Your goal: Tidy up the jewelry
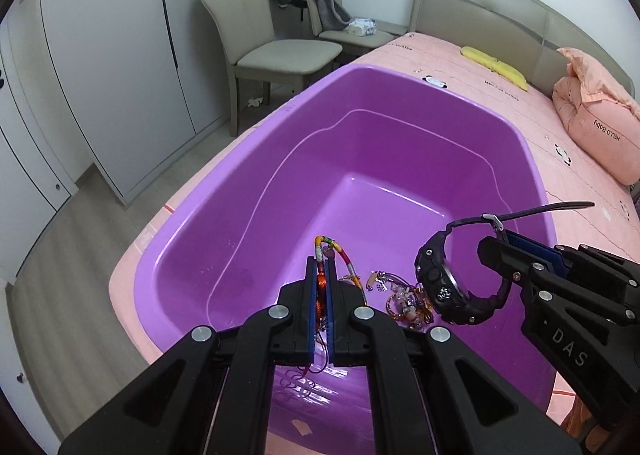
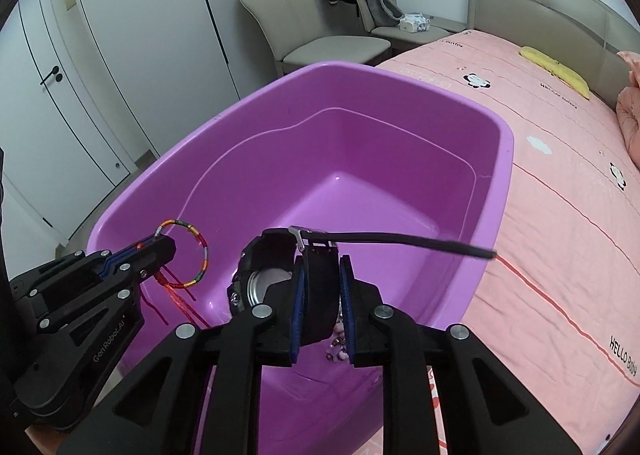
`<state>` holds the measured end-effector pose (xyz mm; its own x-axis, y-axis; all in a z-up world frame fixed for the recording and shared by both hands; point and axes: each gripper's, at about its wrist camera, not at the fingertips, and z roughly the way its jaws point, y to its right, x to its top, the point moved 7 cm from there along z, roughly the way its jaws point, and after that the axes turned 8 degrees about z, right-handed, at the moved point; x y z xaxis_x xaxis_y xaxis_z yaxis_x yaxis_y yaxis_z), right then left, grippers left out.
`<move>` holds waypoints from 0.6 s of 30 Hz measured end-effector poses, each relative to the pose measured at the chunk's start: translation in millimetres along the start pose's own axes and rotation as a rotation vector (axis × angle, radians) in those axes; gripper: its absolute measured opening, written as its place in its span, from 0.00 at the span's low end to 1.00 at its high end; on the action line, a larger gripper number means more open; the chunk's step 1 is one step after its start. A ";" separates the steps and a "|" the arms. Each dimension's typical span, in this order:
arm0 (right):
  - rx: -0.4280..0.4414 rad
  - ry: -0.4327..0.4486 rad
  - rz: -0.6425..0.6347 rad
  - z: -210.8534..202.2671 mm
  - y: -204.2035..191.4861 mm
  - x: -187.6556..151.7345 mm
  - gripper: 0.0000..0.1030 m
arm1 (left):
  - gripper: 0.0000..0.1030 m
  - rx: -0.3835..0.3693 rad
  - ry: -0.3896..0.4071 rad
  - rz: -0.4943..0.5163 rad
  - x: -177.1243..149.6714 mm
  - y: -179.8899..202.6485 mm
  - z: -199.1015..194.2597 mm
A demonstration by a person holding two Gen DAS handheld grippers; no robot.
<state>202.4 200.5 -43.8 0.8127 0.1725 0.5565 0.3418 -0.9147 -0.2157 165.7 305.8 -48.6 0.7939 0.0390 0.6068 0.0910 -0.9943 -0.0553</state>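
A large purple tub (image 1: 224, 191) sits on a pink bed. My left gripper (image 1: 320, 267) is shut on a multicoloured braided bracelet (image 1: 344, 253) with red tassel threads and holds it above the tub's near end; the bracelet also shows in the right wrist view (image 2: 202, 255). My right gripper (image 2: 322, 267) is shut on the strap of a black digital watch (image 2: 256, 275) and holds it above the tub (image 2: 400, 103); the watch shows at the right of the left wrist view (image 1: 444, 283). A small heap of beaded jewelry (image 1: 404, 303) lies on the tub floor between the grippers.
The pink bedspread (image 2: 560, 215) stretches right of the tub, with a pink pillow (image 1: 600, 127) and a yellow cloth (image 1: 494, 67) near the headboard. Two beige chairs (image 1: 272, 43) stand by white wardrobes beyond the tub; one holds clothes.
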 end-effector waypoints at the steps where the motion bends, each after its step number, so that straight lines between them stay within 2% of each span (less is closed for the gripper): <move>1: -0.010 -0.004 -0.003 0.8 1.4 -0.1 0.17 | 0.05 0.003 -0.008 -0.001 -1.4 -1.0 2.6; 3: -0.024 -0.016 -0.008 1.9 4.5 -1.9 0.18 | 0.07 0.007 -0.033 -0.015 -4.3 -3.5 6.5; 4: -0.024 -0.015 -0.007 -0.1 5.5 -1.6 0.26 | 0.07 0.006 -0.044 -0.025 -5.9 -4.9 7.7; 5: -0.026 -0.018 -0.002 -1.5 6.8 -1.0 0.32 | 0.15 0.015 -0.049 -0.029 -6.9 -6.5 7.7; 6: -0.028 0.002 0.005 -6.3 8.7 1.5 0.49 | 0.38 0.031 -0.052 -0.030 -7.6 -7.4 6.3; 7: -0.032 0.029 0.006 -10.4 9.3 4.4 0.54 | 0.56 0.052 -0.047 -0.030 -7.0 -8.9 3.6; 8: -0.038 0.052 0.000 -16.2 10.2 6.3 0.54 | 0.90 0.079 -0.029 -0.035 -6.2 -11.5 -2.0; 10: -0.047 0.066 -0.009 -24.6 11.4 5.8 0.55 | 0.93 0.125 0.040 -0.052 -3.3 -16.7 -18.6; 11: -0.047 0.068 -0.006 -26.2 13.1 5.0 0.55 | 0.93 0.133 0.044 -0.046 -2.3 -17.1 -23.2; 18: -0.042 0.048 0.073 -37.4 32.1 -12.1 0.55 | 0.94 0.137 -0.009 -0.077 -7.5 -17.2 -29.8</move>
<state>186.0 155.5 -27.5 0.8107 0.0883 0.5787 0.2619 -0.9388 -0.2237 140.2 319.7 -28.6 0.7864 0.1159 0.6067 0.2327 -0.9654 -0.1173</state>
